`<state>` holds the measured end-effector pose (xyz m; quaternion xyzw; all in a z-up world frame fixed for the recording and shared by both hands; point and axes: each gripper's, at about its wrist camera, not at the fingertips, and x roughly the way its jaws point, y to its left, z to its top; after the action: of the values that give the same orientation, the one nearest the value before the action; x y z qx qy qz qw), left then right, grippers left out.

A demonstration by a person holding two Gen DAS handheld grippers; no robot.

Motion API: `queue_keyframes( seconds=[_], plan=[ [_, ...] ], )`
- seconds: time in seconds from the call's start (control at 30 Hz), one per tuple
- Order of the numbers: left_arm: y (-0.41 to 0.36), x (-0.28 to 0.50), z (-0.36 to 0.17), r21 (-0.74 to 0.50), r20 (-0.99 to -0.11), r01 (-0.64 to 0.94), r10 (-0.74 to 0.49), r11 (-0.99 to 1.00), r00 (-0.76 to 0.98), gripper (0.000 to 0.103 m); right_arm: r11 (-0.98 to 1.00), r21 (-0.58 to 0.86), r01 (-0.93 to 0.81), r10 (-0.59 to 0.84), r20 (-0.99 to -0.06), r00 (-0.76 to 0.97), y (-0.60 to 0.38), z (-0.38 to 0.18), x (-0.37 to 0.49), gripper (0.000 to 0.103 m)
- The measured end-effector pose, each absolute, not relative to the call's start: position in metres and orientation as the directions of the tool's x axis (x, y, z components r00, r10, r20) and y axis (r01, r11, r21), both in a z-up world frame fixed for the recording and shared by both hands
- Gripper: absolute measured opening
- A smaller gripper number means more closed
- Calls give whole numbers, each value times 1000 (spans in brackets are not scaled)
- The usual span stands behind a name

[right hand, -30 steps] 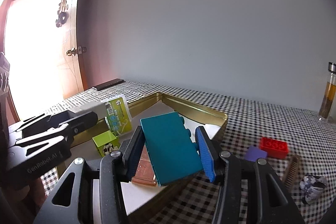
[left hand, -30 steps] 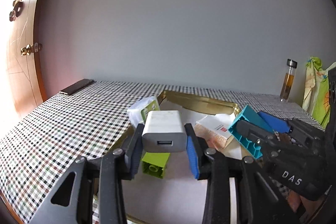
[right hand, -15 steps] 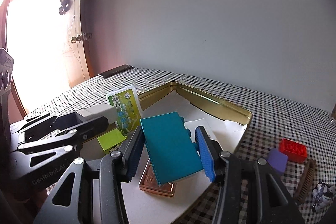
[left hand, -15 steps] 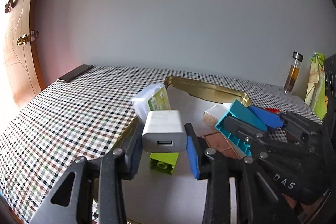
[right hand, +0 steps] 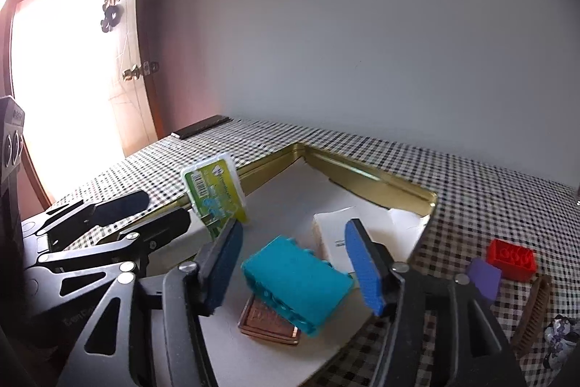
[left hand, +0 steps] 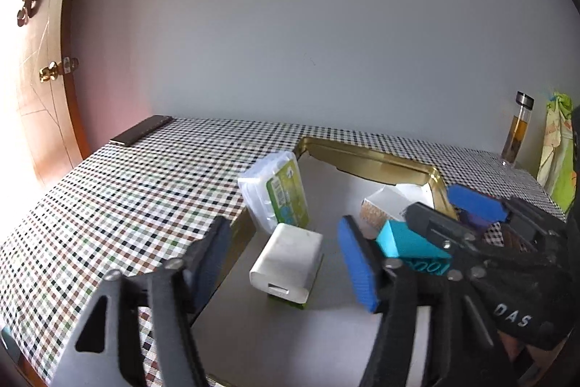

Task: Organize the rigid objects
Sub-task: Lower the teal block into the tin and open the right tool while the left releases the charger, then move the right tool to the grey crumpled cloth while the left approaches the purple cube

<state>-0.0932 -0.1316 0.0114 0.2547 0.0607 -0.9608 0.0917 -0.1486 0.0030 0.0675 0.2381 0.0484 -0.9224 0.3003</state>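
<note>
A gold tin tray point(left hand: 373, 159) point(right hand: 366, 169) lined with white paper lies on the checked table. My left gripper point(left hand: 286, 260) is open; the white USB charger point(left hand: 288, 262) lies between its jaws on top of a green block point(left hand: 306, 303) in the tray. My right gripper point(right hand: 293, 267) is open; the teal brick point(right hand: 297, 281) sits tilted between its jaws, resting on a copper-coloured tin point(right hand: 268, 321). The teal brick also shows in the left wrist view point(left hand: 409, 247). A clear box with a green label point(left hand: 281, 194) point(right hand: 215, 194) stands at the tray's left edge.
A white carton point(left hand: 384, 207) point(right hand: 337, 234) lies in the tray. On the cloth to the right lie a red brick point(right hand: 511, 258), a purple block point(right hand: 484, 278) and a brown comb point(right hand: 533, 311). A dark phone point(left hand: 141, 129) lies far left, a bottle point(left hand: 516, 133) far right.
Both grippers have opened. The left one let go of the white charger onto the green block; the right one let go of the teal brick, which dropped onto the copper tin.
</note>
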Motion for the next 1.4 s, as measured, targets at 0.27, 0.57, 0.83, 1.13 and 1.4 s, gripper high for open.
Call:
queue_keyframes(
  seconds=[0.27, 0.57, 0.83, 1.13, 1.4],
  plan=[
    [-115, -85, 21, -89, -456, 194, -133, -977, -880, 92, -851, 82, 518, -498, -437, -749, 41, 68, -145, 74],
    [-45, -82, 33, -42, -418, 56, -34, -998, -908, 99, -925, 73, 372, -366, -424, -828, 124, 72, -147, 75],
    [32, -101, 32, 28, -448, -104, 80, -994, -890, 99, -984, 73, 160, -176, -453, -874, 214, 64, -156, 77],
    [84, -147, 17, 30, -569, -218, 163, -975, -806, 97, -989, 109, 97, -142, -560, -816, 260, 48, -177, 78],
    [91, -181, 2, 25, -661, -249, 171, -968, -731, 93, -987, 117, 109, -159, -637, -755, 259, 35, -188, 78]
  ],
)
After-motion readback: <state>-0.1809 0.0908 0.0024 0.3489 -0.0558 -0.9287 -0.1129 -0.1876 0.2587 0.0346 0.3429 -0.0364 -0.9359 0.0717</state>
